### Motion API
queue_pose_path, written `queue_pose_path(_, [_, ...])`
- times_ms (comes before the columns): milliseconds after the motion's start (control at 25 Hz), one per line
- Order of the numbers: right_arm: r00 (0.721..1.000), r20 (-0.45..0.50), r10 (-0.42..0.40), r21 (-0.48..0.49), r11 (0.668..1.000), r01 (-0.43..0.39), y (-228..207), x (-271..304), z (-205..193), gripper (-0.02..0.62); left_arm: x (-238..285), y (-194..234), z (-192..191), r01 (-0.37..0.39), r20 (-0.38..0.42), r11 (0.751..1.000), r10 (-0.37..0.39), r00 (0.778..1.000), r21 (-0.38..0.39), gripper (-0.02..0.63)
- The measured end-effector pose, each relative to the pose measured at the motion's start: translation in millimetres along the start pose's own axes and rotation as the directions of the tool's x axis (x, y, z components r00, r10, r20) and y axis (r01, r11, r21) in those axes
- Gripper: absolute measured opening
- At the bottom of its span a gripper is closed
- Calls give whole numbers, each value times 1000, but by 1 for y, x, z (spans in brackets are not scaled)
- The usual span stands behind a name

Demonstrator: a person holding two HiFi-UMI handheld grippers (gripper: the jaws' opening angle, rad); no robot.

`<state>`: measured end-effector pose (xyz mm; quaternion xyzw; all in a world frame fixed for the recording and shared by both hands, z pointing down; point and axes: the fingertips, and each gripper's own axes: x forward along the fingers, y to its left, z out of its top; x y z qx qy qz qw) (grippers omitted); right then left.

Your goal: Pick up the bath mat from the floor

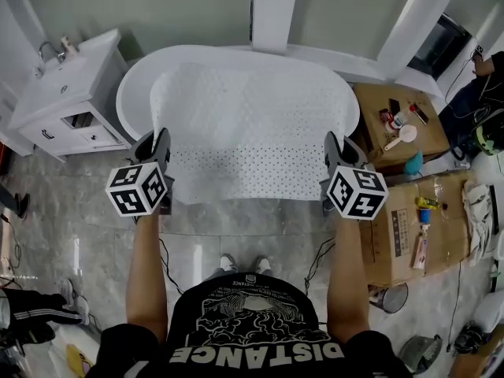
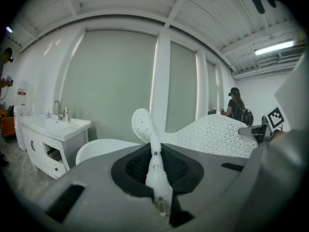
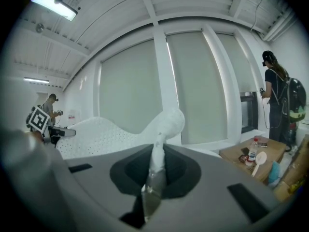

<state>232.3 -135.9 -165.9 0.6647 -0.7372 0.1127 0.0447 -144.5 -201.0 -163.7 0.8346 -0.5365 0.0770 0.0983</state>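
Observation:
A white perforated bath mat point(image 1: 248, 128) hangs stretched between my two grippers, spread over the white bathtub point(image 1: 134, 85) in the head view. My left gripper point(image 1: 161, 164) is shut on the mat's left near corner; in the left gripper view that pinched corner point(image 2: 153, 166) sticks up between the dark pads, and the mat point(image 2: 217, 134) billows to the right. My right gripper point(image 1: 335, 164) is shut on the right near corner point(image 3: 157, 166), with the mat point(image 3: 101, 134) spreading left in the right gripper view. Both grippers are held level at about chest height.
A white vanity with sink point(image 1: 67, 101) stands left of the tub. Cardboard boxes point(image 1: 398, 124) with bottles and a spoon sit at the right, more clutter beyond. A white pillar point(image 1: 274, 10) rises behind the tub. People stand in the background point(image 3: 280, 100). Cables trail on the marble floor.

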Motion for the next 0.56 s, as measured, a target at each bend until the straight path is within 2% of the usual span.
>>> queue_pose_path(200, [1000,-1,-4,-4,1000,4,5,-1,-2,23,-3,2,4,0,7,1000,-1,1000,23,40])
queue_pose_path(560, [1000,9,-9,-10,1000,9,6,-3,5,23,-5,5,4,-2,1,1000,2,1000,18,41])
